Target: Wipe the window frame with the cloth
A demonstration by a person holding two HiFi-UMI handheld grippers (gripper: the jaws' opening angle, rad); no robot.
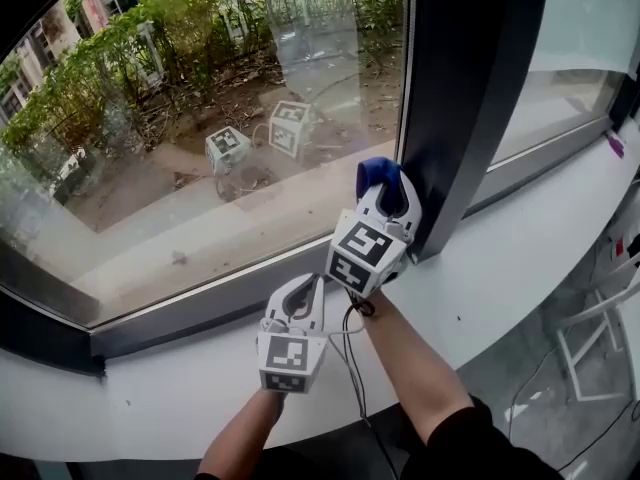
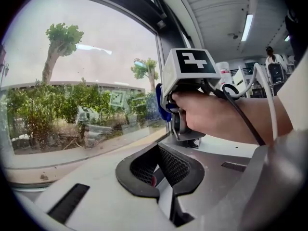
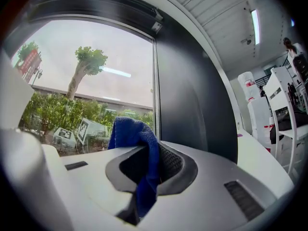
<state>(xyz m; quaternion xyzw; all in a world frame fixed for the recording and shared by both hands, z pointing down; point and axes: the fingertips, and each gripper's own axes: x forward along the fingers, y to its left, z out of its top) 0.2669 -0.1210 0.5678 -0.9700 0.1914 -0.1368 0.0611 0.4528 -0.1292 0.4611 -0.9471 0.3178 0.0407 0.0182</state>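
A blue cloth point(image 1: 378, 175) is pinched in my right gripper point(image 1: 385, 196), which is shut on it and held against the foot of the dark upright window frame point(image 1: 470, 88). In the right gripper view the cloth point(image 3: 139, 143) bunches up between the jaws and hangs down, with the dark frame post point(image 3: 192, 95) just right of it. My left gripper point(image 1: 303, 298) hovers lower, over the white sill point(image 1: 200, 398), shut with nothing in it. From the left gripper view I see the right gripper's marker cube point(image 2: 192, 64), the hand on it and a bit of blue cloth point(image 2: 161, 105).
The window glass point(image 1: 220, 98) fills the left, with bushes outside and the grippers' reflections in it. A second pane point(image 1: 570, 58) lies right of the post. A black cable point(image 1: 355, 368) trails from the right gripper. White chair frames point(image 1: 600, 338) stand on the floor at the right.
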